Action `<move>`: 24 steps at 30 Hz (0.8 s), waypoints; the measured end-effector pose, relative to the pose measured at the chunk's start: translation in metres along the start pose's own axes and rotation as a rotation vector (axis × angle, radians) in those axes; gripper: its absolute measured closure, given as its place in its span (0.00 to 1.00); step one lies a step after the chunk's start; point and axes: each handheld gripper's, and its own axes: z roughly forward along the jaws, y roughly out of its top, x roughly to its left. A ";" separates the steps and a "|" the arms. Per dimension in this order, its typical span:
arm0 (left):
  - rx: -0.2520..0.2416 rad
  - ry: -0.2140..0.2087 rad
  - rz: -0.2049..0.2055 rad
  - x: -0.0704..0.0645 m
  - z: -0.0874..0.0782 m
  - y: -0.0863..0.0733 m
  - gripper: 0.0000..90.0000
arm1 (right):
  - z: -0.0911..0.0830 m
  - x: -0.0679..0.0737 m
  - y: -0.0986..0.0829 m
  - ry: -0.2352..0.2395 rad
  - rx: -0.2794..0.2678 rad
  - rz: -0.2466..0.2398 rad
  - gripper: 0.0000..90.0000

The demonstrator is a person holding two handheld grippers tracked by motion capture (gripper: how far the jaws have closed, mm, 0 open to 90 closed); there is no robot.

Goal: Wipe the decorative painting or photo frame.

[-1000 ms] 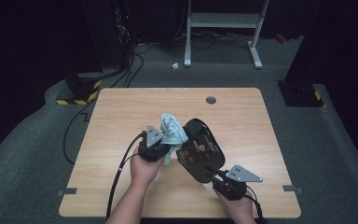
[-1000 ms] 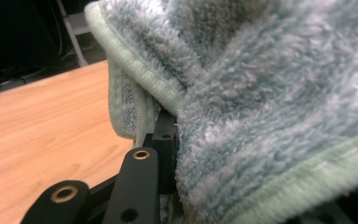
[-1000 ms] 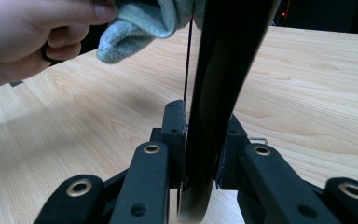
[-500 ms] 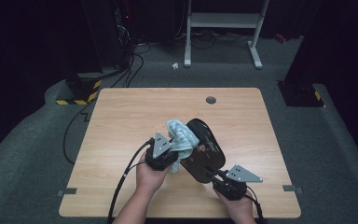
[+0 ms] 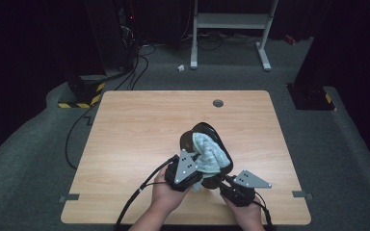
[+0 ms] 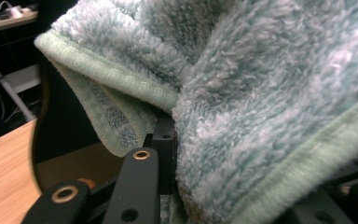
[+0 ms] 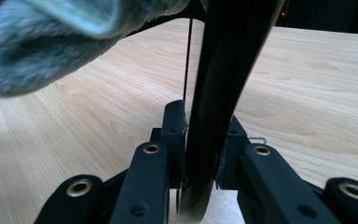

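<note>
- The right gripper [image 5: 221,184] sits near the front edge of the wooden table [image 5: 139,130], with its jaws clamped on the handle [image 7: 209,140] of a black frying pan [image 5: 217,139].
- In the right gripper view the dark handle runs up between the two black fingers [image 7: 175,126], both pressed against it, and the light wood of the tabletop lies beyond and to either side of them.
- From those fingers the pan rises away from the person, tilted up off the table, with its round dark body ahead of and above the right fingertips.
- The left gripper [image 5: 195,174] is just beside the right one, with its grey three-cornered plate on top and its cable trailing back toward the table's front edge.
- A pale blue-green fluffy cloth [image 5: 209,154] is bunched at the left gripper's tips and lies against the pan.
- In the left gripper view the cloth [image 6: 261,102] bulges over and in front of the fingers [image 6: 142,186], its stitched hem [image 6: 116,79] folding down just above the one jaw in sight; the fabric passes down between the jaws, so they are pinched on it.
- The pan's dark surface [image 6: 70,130] shows behind the cloth, to the left of the left fingers.
- In the right gripper view a blurred fold of the cloth [image 7: 42,42] hangs above and to the left of its fingertips.
</note>
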 end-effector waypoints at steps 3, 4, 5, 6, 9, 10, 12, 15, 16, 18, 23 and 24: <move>0.005 -0.007 0.016 -0.005 0.001 -0.001 0.77 | 0.000 0.000 0.000 0.001 0.000 0.000 0.86; 0.008 -0.005 0.023 -0.006 0.001 -0.002 0.77 | 0.000 0.000 0.000 0.001 0.000 0.001 0.85; 0.010 -0.003 0.024 -0.006 0.002 -0.003 0.77 | 0.000 0.000 0.000 0.002 0.000 0.001 0.86; 0.013 -0.003 0.025 -0.005 0.002 -0.004 0.77 | 0.000 0.000 0.000 0.001 0.000 0.000 0.86; 0.024 0.005 0.016 -0.001 0.003 -0.009 0.77 | 0.000 0.000 0.000 0.002 0.001 -0.001 0.85; 0.030 0.011 0.014 0.001 0.004 -0.010 0.77 | 0.000 0.000 0.000 0.002 0.000 -0.002 0.85; 0.040 0.021 0.008 0.006 0.005 -0.013 0.77 | 0.001 0.000 0.001 0.002 -0.001 -0.005 0.86; 0.053 0.045 -0.001 0.017 0.006 -0.017 0.77 | 0.000 0.000 0.001 0.002 0.000 -0.002 0.85; 0.059 0.053 -0.008 0.021 0.007 -0.018 0.77 | 0.001 0.000 0.001 0.002 -0.002 -0.004 0.85; 0.070 0.078 -0.019 0.032 0.008 -0.021 0.77 | 0.001 0.000 0.001 0.002 -0.001 0.000 0.85; 0.095 0.133 -0.056 0.058 0.010 -0.025 0.77 | 0.000 0.000 0.000 0.002 -0.001 -0.008 0.85; 0.104 0.147 -0.062 0.063 0.010 -0.027 0.77 | 0.001 0.000 0.001 0.001 -0.001 -0.007 0.85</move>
